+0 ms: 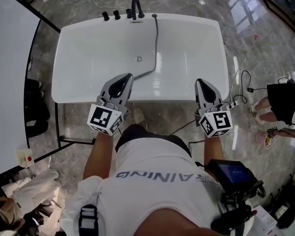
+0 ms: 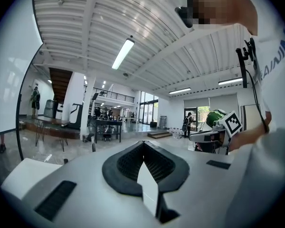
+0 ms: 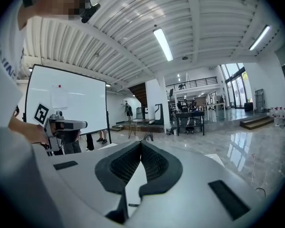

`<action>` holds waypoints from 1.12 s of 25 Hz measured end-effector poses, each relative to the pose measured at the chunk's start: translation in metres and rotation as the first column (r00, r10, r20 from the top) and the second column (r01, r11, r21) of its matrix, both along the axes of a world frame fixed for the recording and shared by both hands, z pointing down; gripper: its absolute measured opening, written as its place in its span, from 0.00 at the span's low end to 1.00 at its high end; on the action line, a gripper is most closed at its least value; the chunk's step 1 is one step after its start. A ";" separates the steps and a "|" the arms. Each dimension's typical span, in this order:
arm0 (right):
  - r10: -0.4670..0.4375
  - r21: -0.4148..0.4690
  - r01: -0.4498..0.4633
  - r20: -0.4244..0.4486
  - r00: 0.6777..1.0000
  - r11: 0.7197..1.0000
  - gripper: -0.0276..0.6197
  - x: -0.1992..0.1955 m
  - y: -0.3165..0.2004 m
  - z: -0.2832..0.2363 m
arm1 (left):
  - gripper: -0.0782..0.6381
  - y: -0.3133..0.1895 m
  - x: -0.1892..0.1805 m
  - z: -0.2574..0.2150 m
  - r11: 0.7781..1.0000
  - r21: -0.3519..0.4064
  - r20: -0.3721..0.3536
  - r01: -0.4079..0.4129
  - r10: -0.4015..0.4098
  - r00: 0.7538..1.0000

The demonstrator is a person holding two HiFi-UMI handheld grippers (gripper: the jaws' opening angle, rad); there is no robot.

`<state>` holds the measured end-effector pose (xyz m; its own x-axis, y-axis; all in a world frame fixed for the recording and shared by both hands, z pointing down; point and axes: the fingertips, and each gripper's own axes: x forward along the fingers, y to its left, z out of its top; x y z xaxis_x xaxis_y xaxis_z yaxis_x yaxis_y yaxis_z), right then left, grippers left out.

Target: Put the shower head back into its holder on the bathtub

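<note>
A white bathtub (image 1: 73, 38) fills the middle of the head view. On its far rim stand a black faucet (image 1: 136, 8) and black knobs (image 1: 111, 15). A grey shower hose (image 1: 157, 43) runs from the far rim down into the tub and curves toward my left gripper (image 1: 130, 76), which hides its end. I cannot make out the shower head. My left gripper (image 2: 143, 143) hovers over the tub's near rim, jaws shut and empty. My right gripper (image 1: 198, 81) (image 3: 140, 141) is over the near rim further right, also shut on nothing.
A whiteboard (image 1: 10, 73) on a black stand is left of the tub. Cables (image 1: 243, 77) trail over the marble floor on the right, where a person (image 1: 280, 102) stands. The drain (image 1: 138, 59) sits in the tub floor.
</note>
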<state>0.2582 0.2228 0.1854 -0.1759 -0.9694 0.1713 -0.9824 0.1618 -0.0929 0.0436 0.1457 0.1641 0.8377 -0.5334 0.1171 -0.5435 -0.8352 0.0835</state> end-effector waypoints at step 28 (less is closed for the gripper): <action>-0.350 -0.184 0.327 -0.110 0.930 0.927 0.06 -0.108 -0.212 0.070 | 0.13 -0.168 -0.120 0.086 0.958 -0.159 0.004 0.238 -0.241 0.971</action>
